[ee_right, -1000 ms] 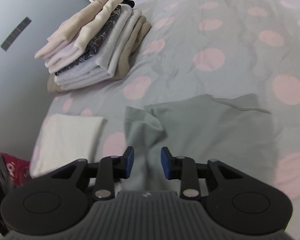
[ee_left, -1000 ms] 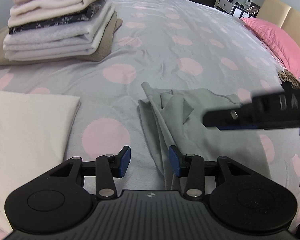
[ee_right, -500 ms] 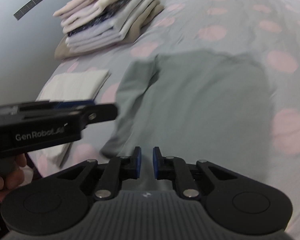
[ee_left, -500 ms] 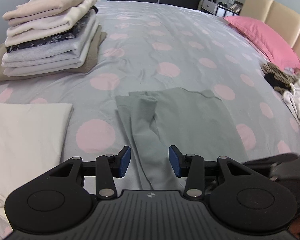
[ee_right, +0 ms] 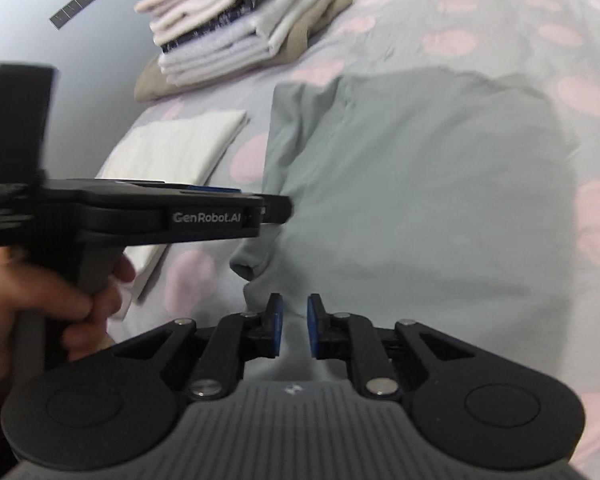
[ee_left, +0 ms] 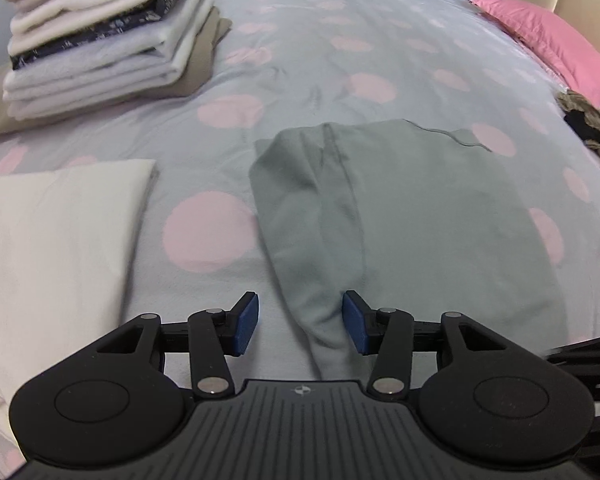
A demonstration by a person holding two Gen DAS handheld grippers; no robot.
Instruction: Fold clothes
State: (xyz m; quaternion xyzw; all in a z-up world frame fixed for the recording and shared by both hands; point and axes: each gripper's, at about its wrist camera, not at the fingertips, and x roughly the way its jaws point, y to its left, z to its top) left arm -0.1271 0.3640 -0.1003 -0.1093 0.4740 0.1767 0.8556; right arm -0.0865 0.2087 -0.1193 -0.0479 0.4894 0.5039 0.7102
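Observation:
A grey-green top (ee_left: 420, 220) lies flat on the dotted bedspread (ee_left: 300, 60), its left sleeve (ee_left: 312, 240) folded down along the body. My left gripper (ee_left: 300, 324) hovers low over the sleeve's cuff end. Its jaws are opening, and the cuff lies loose between the blue pads (ee_left: 246, 324). In the right wrist view, the left gripper (ee_right: 276, 210) is seen side-on over the same sleeve (ee_right: 284, 152), held by a hand (ee_right: 60, 300). My right gripper (ee_right: 294, 332) is at the near hem of the top (ee_right: 420, 200), its jaws opening from a narrow gap with nothing pinched.
A tall stack of folded clothes (ee_left: 100, 40) (ee_right: 244, 28) stands at the back left. A folded white cloth (ee_left: 52, 232) (ee_right: 172, 152) lies left of the top. A pink pillow (ee_left: 548, 40) and a heap of loose clothes (ee_left: 588, 120) are at the right.
The top was bunched up and now lies spread flat with the sleeve folded in. The left gripper has dropped to the cuff and widened. The right gripper swung back to the near hem and narrowed.

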